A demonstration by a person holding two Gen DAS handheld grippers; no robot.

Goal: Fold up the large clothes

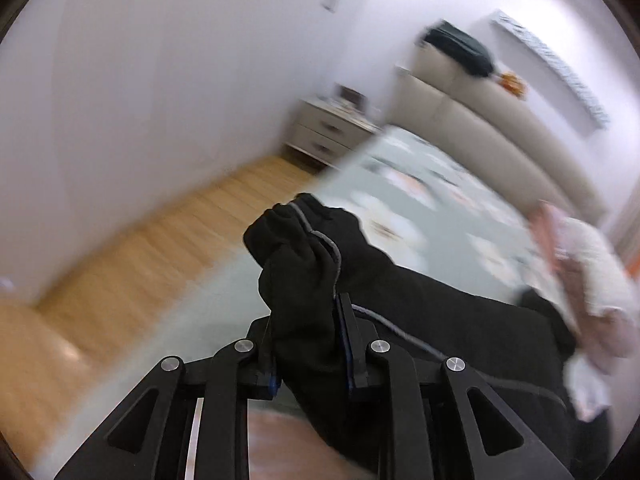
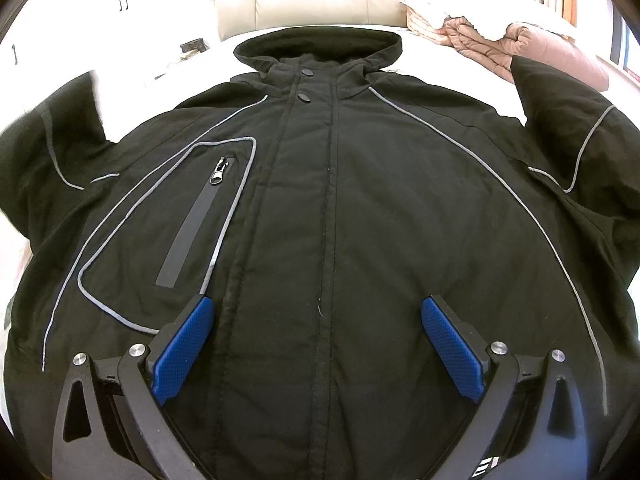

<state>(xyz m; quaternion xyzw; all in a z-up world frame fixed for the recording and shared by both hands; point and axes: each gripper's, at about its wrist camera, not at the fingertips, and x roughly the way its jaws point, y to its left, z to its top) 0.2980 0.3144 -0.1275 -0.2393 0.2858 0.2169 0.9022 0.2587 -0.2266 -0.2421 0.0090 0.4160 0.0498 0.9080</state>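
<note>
Honestly, with my left gripper [image 1: 310, 336] clenched on the jacket [image 2: 328, 216] sleeve [image 1: 320, 256] lifted off the bed [image 1: 420, 184] and my right gripper [image 2: 316, 344] released above the chest, I fear the bunched cuff slipping free.

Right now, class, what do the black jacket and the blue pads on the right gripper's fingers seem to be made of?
Black jacket: woven matte fabric, probably synthetic and padded; soft creases, grey piping, no shine. Blue pads: likely rubber or textured plastic; a fine dotted grip pattern shows.

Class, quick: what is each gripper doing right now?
Left gripper: shut on the jacket sleeve.
Right gripper: open, holding nothing, over the jacket.
</note>
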